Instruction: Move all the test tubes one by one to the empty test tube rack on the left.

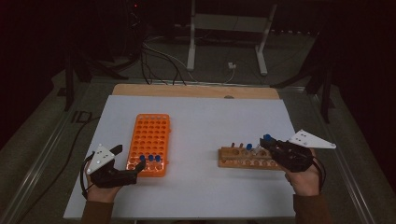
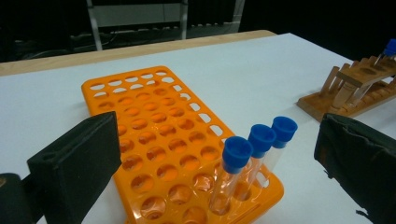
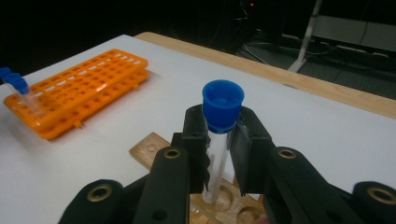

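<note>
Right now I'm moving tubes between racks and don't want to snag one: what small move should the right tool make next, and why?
Probably lift straight up a bit more. The right tool is shut on a blue-capped tube whose bottom looks barely above the wooden rack; once clear, carry it toward the orange rack.

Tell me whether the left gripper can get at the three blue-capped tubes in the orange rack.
Probably yes: the left gripper is open beside the orange rack, and the three tubes stand at its near edge, nothing between.
</note>
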A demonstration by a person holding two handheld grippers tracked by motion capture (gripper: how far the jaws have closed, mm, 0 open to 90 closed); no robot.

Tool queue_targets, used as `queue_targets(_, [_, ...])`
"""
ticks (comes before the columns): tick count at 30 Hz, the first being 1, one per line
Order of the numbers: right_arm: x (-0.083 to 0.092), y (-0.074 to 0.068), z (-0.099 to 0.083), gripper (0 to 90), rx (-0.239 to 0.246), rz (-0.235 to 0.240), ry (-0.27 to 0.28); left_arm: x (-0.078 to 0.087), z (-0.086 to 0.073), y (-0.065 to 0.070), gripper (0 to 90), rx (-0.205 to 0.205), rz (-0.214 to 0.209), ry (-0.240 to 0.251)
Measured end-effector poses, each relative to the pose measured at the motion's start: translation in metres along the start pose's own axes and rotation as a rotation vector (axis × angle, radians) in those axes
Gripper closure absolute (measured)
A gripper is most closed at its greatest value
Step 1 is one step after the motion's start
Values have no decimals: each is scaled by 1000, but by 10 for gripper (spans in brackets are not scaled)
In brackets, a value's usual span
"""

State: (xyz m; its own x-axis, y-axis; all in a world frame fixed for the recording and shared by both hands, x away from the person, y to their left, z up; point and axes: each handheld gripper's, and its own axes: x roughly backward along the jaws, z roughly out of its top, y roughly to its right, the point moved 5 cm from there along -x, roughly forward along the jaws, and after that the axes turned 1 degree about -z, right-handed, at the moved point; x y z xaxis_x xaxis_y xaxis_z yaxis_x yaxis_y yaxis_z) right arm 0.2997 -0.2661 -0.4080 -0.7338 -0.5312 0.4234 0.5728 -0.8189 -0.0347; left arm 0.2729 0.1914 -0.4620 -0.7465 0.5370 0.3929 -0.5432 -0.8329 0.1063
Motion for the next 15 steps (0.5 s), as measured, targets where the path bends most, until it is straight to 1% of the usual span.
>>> queue_targets(3, [1,-4,1,768,-1,22,0,1,2,2,13,-9,-3,3])
queue_targets(8, [0,-13,2,768,12,46,-11,2,6,6,13,-17,-8,11])
queue_targets(11, [-3,-17,2,768,12,67,-14,1,8,9,13,-19,-11,11])
queue_targets(15, [-10,-23,1,768,11,87,-21,-1,11,13,13,-30,-20,11])
